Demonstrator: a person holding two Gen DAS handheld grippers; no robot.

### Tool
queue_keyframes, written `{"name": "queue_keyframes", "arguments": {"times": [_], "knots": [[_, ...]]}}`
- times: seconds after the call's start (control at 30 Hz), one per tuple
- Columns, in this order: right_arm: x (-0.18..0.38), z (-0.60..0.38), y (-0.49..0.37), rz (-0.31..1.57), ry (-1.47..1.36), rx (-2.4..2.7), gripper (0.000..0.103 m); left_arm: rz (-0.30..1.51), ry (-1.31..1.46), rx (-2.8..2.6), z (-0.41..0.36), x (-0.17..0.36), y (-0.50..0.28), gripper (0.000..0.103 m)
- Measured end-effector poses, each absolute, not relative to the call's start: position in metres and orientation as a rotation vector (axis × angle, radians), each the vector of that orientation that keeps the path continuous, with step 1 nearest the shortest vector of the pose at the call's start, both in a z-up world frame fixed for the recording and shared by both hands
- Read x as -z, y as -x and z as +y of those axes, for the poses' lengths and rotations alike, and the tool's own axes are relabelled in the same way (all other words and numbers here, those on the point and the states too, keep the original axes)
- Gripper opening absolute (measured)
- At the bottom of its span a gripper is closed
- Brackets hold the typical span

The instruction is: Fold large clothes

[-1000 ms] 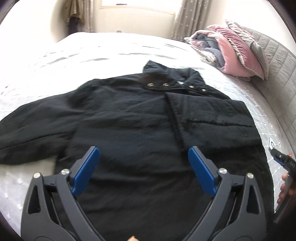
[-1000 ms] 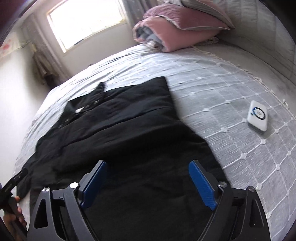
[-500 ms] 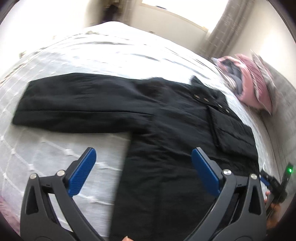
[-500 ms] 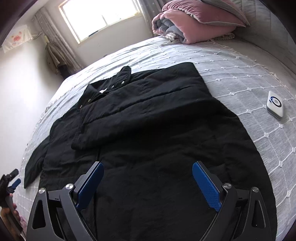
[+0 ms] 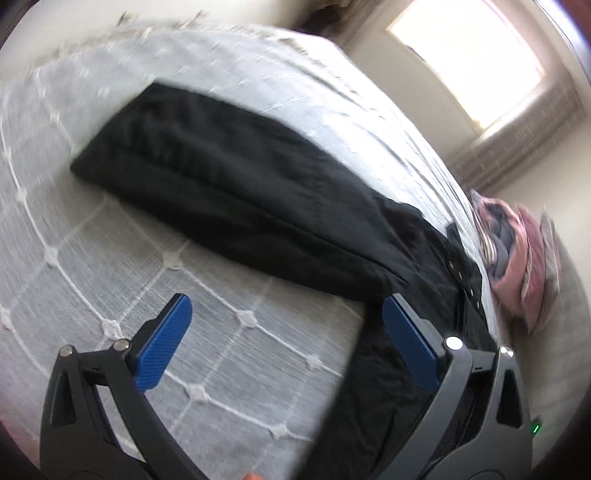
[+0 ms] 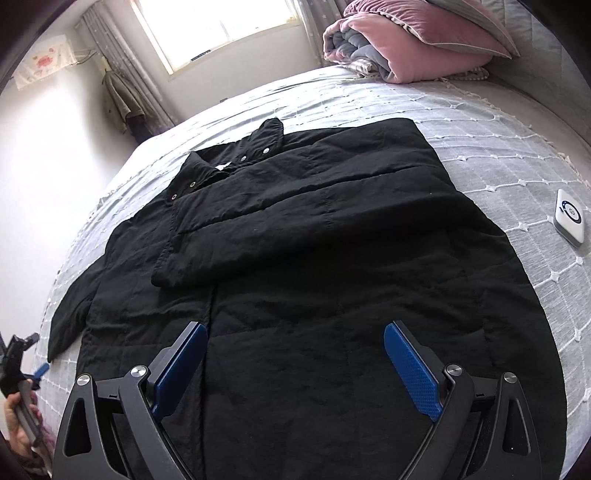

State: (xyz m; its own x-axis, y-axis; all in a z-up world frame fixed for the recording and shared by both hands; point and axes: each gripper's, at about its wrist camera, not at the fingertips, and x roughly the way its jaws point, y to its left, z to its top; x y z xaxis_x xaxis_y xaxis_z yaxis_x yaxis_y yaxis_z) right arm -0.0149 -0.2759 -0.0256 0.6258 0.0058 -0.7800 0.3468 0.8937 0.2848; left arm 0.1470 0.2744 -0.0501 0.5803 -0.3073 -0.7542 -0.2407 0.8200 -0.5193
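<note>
Black jacket [image 6: 314,258] flat on bedspread [image 6: 498,155]

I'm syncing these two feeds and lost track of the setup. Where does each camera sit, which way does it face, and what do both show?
Left wrist: on the left gripper, open over the bedspread, facing the jacket's outstretched sleeve; motion-blurred.
Right wrist: on the right gripper, open above the black jacket, facing the window; the left hand shows at lower left, a white device at right.
Shared: jacket, bedspread, pink bedding, window.
</note>
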Motion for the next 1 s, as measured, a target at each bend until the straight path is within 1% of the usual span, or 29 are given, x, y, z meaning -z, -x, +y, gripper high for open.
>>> {"name": "queue_keyframes", "arguments": {"times": [0.1, 0.2, 0.27, 0.57, 0.6, 0.67, 0.7, 0.73, 0.77, 0.83, 0.9, 1.0], "knots": [[0.028, -0.278, 0.013, 0.883, -0.44, 0.204, 0.098, 0.985, 0.698, -0.016, 0.284, 0.073, -0.16, 0.102], [0.029, -0.282, 0.011, 0.889, -0.438, 0.206, 0.098, 0.937, 0.749, -0.063, 0.291, 0.088, -0.169, 0.102], [0.03, -0.284, 0.01, 0.891, -0.434, 0.21, 0.098, 0.873, 0.759, -0.095, 0.291, 0.086, -0.173, 0.102], [0.036, -0.297, 0.003, 0.916, -0.422, 0.218, 0.098, 0.802, 0.78, -0.199, 0.288, 0.089, -0.2, 0.102], [0.037, -0.298, 0.003, 0.917, -0.425, 0.221, 0.098, 0.796, 0.777, -0.209, 0.288, 0.089, -0.201, 0.1], [0.039, -0.304, 0.002, 0.919, -0.439, 0.235, 0.098, 0.789, 0.764, -0.242, 0.29, 0.087, -0.204, 0.086], [0.04, -0.307, 0.002, 0.917, -0.448, 0.241, 0.098, 0.789, 0.768, -0.259, 0.293, 0.087, -0.206, 0.068], [0.04, -0.309, 0.003, 0.914, -0.459, 0.245, 0.098, 0.796, 0.774, -0.287, 0.296, 0.088, -0.206, 0.045], [0.04, -0.311, 0.003, 0.912, -0.472, 0.247, 0.098, 0.803, 0.784, -0.316, 0.3, 0.089, -0.205, 0.035], [0.04, -0.314, 0.004, 0.907, -0.488, 0.248, 0.098, 0.789, 0.829, -0.32, 0.306, 0.089, -0.201, 0.019], [0.039, -0.316, 0.006, 0.899, -0.489, 0.261, 0.098, 0.751, 0.824, -0.314, 0.306, 0.077, -0.196, 0.012], [0.039, -0.319, 0.008, 0.895, -0.491, 0.269, 0.098, 0.652, 0.735, -0.282, 0.293, 0.046, -0.186, 0.01]]}}
